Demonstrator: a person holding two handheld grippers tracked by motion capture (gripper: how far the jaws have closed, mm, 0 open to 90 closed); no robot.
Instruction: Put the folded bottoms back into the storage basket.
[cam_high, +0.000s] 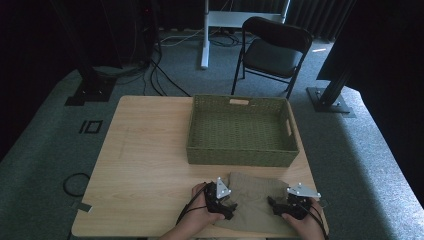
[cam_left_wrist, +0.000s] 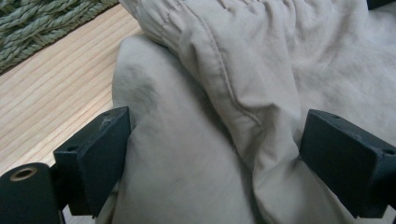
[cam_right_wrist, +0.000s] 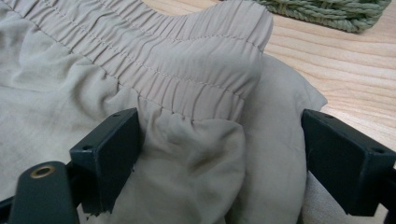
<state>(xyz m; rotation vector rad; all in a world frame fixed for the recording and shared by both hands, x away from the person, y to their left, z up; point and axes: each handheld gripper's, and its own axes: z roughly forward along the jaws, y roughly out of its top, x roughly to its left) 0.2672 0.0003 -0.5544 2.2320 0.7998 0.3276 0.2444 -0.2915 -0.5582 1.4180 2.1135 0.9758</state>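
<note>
Beige garment (cam_left_wrist: 210, 116) between both tools' jaws

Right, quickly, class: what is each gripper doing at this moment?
Left gripper: open, jaws set wide on either side of a fold of the beige garment.
Right gripper: open, jaws straddling the garment's gathered waistband edge.

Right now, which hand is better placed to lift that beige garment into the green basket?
Right, slightly. The right gripper sits directly below the woven basket, while the left gripper is nearer its left end. Both have open jaws straddling folds of the beige garment, so lifting with both looks likeliest.
</note>
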